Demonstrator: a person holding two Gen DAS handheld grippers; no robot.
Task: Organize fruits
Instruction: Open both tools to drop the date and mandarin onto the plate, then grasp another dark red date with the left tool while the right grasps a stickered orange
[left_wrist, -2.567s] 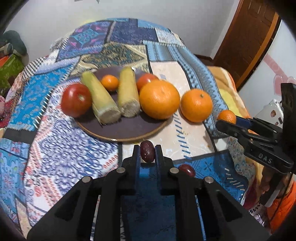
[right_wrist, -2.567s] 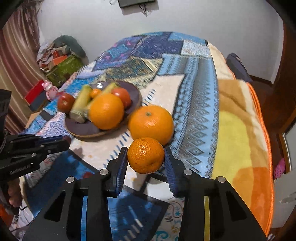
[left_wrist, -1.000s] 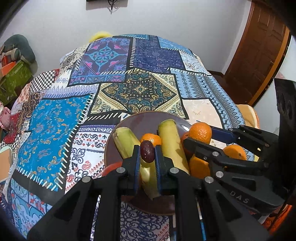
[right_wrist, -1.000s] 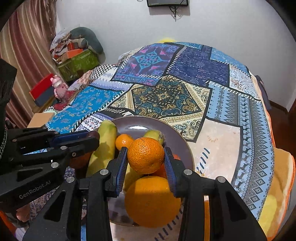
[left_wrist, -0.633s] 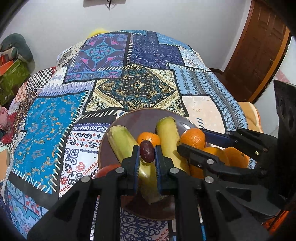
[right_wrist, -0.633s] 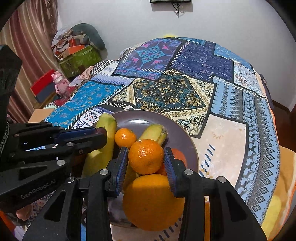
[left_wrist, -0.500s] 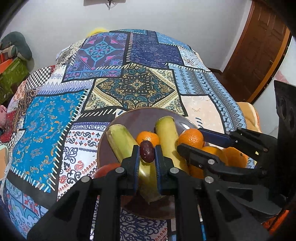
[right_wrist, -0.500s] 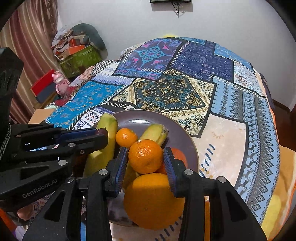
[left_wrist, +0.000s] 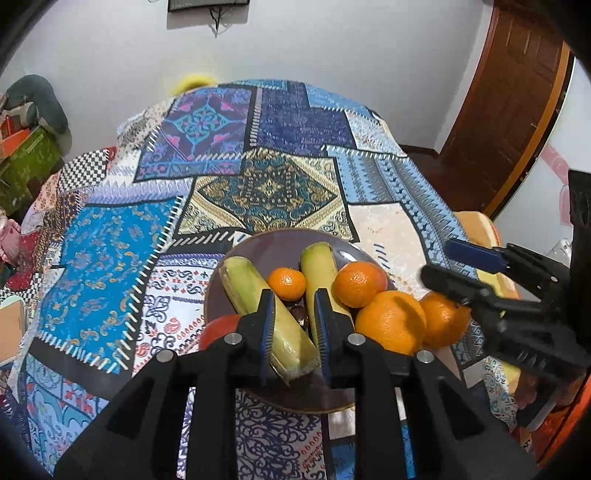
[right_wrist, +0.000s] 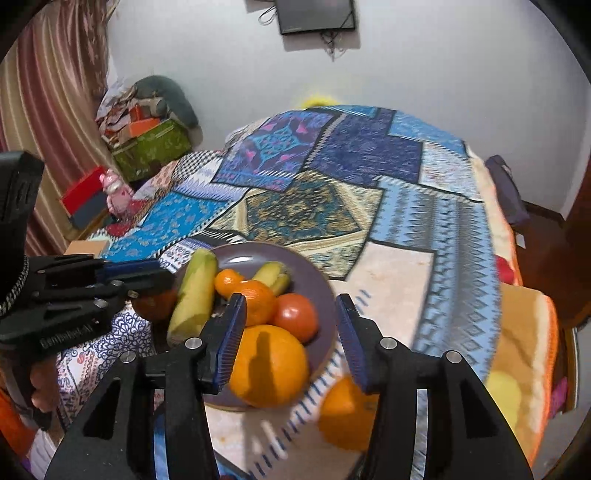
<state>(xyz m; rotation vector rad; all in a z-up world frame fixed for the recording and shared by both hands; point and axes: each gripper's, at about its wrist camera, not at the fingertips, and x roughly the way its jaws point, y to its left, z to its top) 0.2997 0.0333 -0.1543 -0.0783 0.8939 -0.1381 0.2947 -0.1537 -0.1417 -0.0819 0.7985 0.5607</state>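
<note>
Two hand-held grippers hang over a brown plate (left_wrist: 280, 245) on a bed (left_wrist: 110, 236) spread with a patchwork quilt; the plate sits near the bed's near edge, toward its right side.

The left gripper (left_wrist: 294, 308) has its fingers a narrow gap apart and holds nothing; just beyond and below the tips a small dark date (left_wrist: 300, 315) lies in the groove between two corn cobs (left_wrist: 258, 295); the cobs run lengthwise from the near edge of the plate toward its far rim, in line with the fingers.

The right gripper (right_wrist: 291, 332) has its fingers spread wide and empty; a mandarin (right_wrist: 258, 301) rests on the heap just past its left finger, touching a tomato (right_wrist: 297, 315) and a smaller mandarin (right_wrist: 227, 281); a large orange (right_wrist: 271, 363) lies between the fingers, lower down on the plate's near edge.

One more orange (right_wrist: 343, 413) sits off the plate on the quilt, just beside its near-right rim and under the right finger; it is round, bright, smooth-skinned and blurred in the right view; it lies nearest the right gripper, which seems the natural one to take it; being round, it has no long axis to line up with; the already wide fingers would likely need to drop lower and nearer to straddle it.

A second tomato (left_wrist: 219, 330) sits at the plate's left edge.
</note>
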